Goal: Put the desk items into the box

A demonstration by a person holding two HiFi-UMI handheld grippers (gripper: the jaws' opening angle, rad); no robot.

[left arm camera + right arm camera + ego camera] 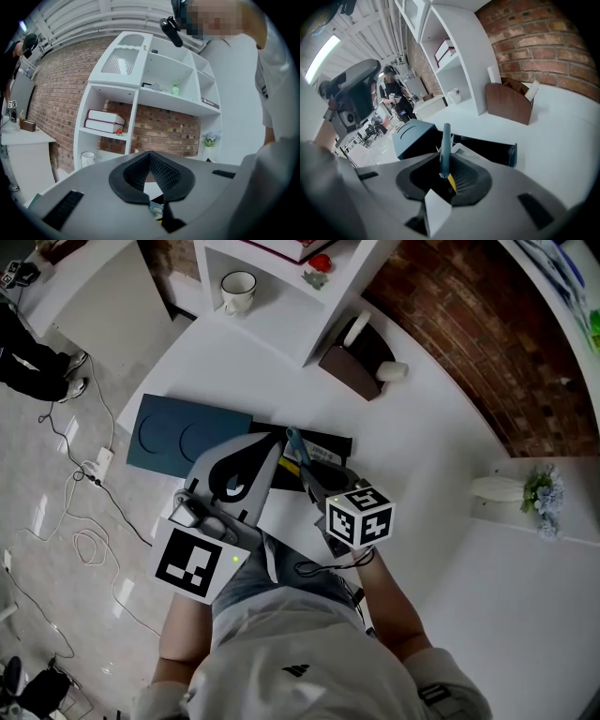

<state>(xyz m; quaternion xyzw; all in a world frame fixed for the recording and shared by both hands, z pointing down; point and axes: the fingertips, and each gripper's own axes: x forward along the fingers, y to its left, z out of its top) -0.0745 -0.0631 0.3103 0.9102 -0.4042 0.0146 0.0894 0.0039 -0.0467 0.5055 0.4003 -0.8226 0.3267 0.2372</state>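
Head cam looked steeply down on the desk (441, 456). Gripper cams sat close behind their jaws, facing the shelf unit (136, 90); all three views shared it.

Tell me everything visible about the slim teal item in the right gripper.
The teal item is a slim, straight stick, pen-like and plastic by its look, with a yellow section at its lower end. The right gripper is shut on that end, so the teal length juts out past the jaw tips, roughly along them. Only the pads touch it. Seen from the head view, it is held over the open black box on the white desk. Whether it is a pen or a cutter cannot be told.
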